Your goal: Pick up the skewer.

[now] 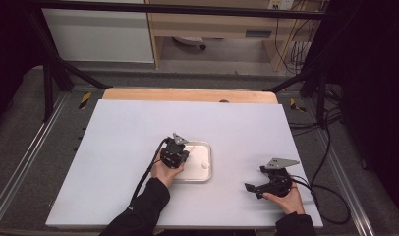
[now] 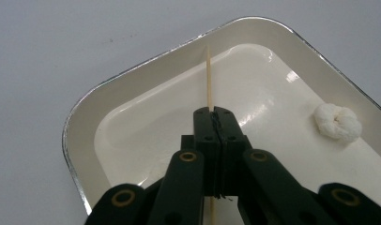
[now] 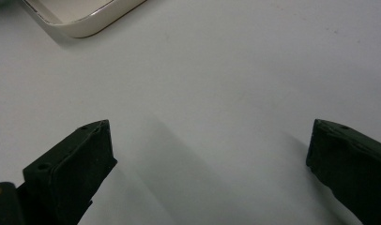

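Your left tool [image 2: 214, 115] is clamped on a thin wooden skewer [image 2: 209, 77], which runs up between the closed jaws and juts forward over the cream enamel tray [image 2: 80, 126]. A small white puffed piece, perhaps a marshmallow or popcorn [image 2: 338, 123], lies on the tray floor off to one side of the skewer, well apart from its tip. In the high view the left tool [image 1: 177, 149] sits over the tray's near-left part and the piece [image 1: 205, 165] rests by the tray's right wall. Your right tool [image 1: 254, 189] rests on the worktop [image 1: 124, 128] with its jaws spread wide and nothing between them [image 3: 207, 140].

Risks. The skewer is slender and held along a short length: pressing its tip on the hard tray floor may bend, snap or push it back through the grip. The piece is light and lies loose on a glossy surface, so a glancing stab will likely scoot it against the wall rather than pierce it. The tray itself is unrestrained and may slide, since your right tool does not brace it.

Surroundings. The worktop is a plain white sheet laid over a wooden board [image 1: 187, 94], inside a black metal frame [image 1: 55, 69]. Beyond stand a pale cabinet [image 1: 99, 34], wooden shelving [image 1: 212, 24] and loose cables [image 1: 298, 49] on a grey floor.
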Demonstrator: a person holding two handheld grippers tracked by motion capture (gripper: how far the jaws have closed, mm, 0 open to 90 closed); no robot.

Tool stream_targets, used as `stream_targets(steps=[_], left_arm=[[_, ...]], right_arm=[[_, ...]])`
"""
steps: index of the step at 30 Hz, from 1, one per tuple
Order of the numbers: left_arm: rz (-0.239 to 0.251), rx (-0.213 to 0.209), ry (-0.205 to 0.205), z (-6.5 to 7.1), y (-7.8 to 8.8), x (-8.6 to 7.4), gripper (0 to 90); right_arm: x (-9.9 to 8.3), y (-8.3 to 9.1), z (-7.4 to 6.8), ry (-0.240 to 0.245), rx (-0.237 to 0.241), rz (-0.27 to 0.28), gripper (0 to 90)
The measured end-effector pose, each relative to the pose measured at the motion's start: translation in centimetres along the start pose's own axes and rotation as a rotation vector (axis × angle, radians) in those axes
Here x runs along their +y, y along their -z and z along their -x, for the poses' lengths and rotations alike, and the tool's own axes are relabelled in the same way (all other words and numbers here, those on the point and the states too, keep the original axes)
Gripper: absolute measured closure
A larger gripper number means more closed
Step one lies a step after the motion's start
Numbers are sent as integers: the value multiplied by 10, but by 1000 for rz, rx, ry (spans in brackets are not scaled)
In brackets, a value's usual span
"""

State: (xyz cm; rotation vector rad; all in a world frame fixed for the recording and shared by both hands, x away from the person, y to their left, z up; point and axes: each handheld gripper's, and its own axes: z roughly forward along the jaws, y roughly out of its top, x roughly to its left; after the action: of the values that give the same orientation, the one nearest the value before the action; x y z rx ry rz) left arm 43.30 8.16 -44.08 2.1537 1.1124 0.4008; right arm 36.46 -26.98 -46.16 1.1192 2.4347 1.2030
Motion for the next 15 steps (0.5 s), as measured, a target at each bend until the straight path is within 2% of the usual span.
stream_targets(steps=[4,9,11,15], left_arm=[[2,-12,-17,1,1,0,891],[31,-50,-50,4,4,1,891],[28,-79,-64,5,4,1,892],[18,-104,-94,10,1,-1,892]], right_arm=[[0,0,0,0,0,0,15],[0,0,0,4,0,-1,15],[0,0,0,3,0,-3,15],[0,0,0,3,1,-1,15]])
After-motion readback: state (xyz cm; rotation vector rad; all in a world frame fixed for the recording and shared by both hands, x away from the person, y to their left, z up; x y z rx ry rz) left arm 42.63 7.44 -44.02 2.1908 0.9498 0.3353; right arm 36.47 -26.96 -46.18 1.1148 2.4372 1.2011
